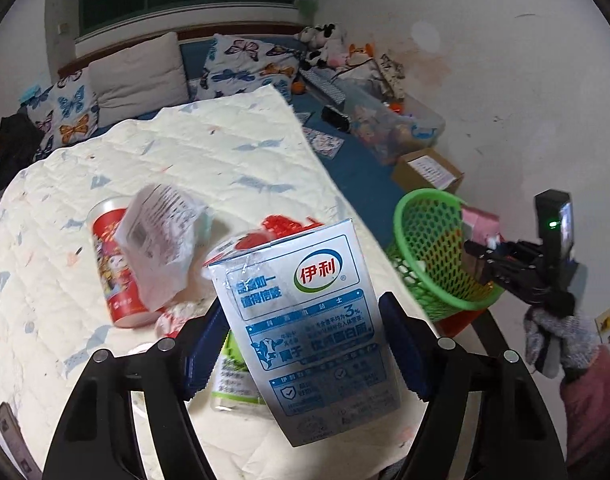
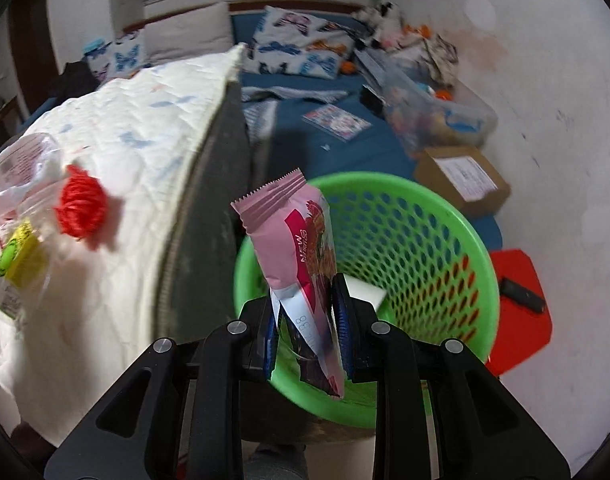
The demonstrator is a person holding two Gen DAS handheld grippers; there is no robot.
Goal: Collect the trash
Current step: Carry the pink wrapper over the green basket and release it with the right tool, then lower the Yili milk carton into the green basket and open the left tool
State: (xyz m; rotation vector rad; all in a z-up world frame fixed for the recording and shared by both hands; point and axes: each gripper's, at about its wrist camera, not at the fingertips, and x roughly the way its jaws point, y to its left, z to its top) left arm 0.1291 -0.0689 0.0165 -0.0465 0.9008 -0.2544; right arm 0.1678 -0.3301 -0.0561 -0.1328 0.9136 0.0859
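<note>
Firmly, left gripper [image 1: 305, 344] clamping milk carton [image 1: 309, 332], right gripper [image 2: 307, 328] pinching pink wrapper [image 2: 301, 264] above green basket [image 2: 425, 264]

Ahead of my left gripper lies a cream quilted mattress [image 1: 209, 168]. On it rest a red cup [image 1: 113, 280], a crumpled clear wrapper [image 1: 161, 240], a green-labelled bottle [image 1: 233, 380] and, left of my right gripper, a red yarn ball [image 2: 81, 208].
</note>
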